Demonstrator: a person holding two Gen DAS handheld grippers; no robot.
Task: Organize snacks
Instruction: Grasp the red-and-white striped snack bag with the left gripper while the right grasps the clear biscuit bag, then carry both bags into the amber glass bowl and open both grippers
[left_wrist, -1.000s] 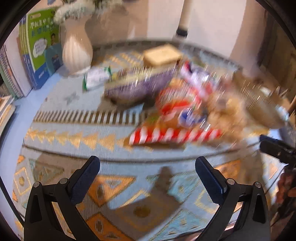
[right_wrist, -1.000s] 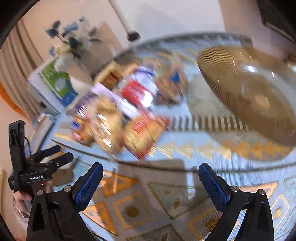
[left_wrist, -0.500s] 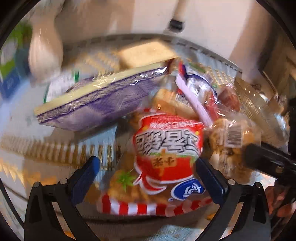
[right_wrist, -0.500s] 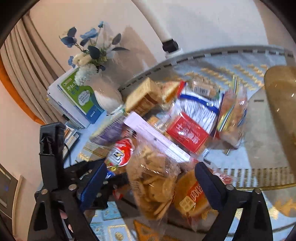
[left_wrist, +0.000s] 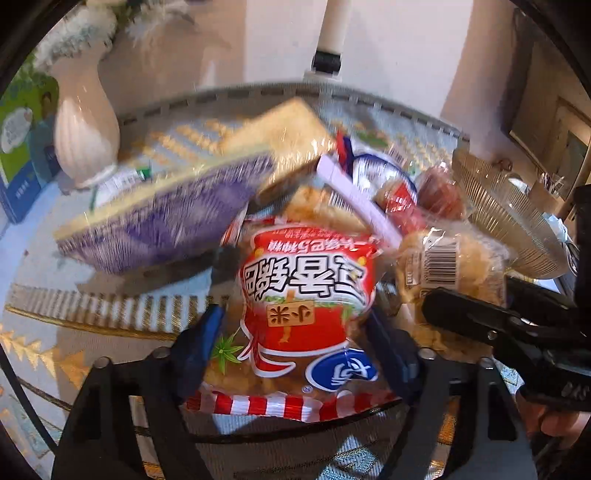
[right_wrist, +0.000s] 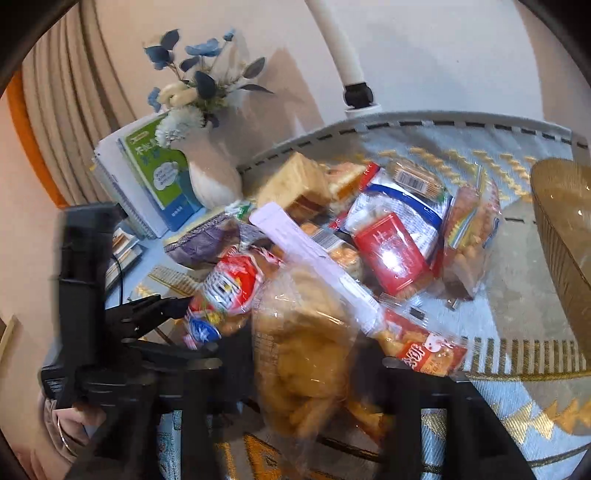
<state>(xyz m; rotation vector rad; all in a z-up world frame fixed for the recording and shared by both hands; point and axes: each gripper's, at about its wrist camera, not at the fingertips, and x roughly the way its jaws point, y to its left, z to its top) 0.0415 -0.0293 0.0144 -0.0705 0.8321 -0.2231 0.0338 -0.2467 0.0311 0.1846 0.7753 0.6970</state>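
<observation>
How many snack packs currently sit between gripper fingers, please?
2: the red cracker bag between the left gripper's fingers, the clear biscuit bag between the right gripper's.

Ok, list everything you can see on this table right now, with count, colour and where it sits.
red snack bag: one, red and white, front of pile, between the left gripper's fingers
clear cracker bag: one, golden contents, between the right gripper's fingers
purple box: one, purple, left of pile
red packet: one, red, middle of pile
amber glass bowl: one, amber, right of pile
vase: one, white, blue flowers, back left
books: several, green and white, behind vase
tablecloth: one, blue and gold
left gripper: black, blue pads, around red snack bag
right gripper: black, around clear cracker bag
</observation>
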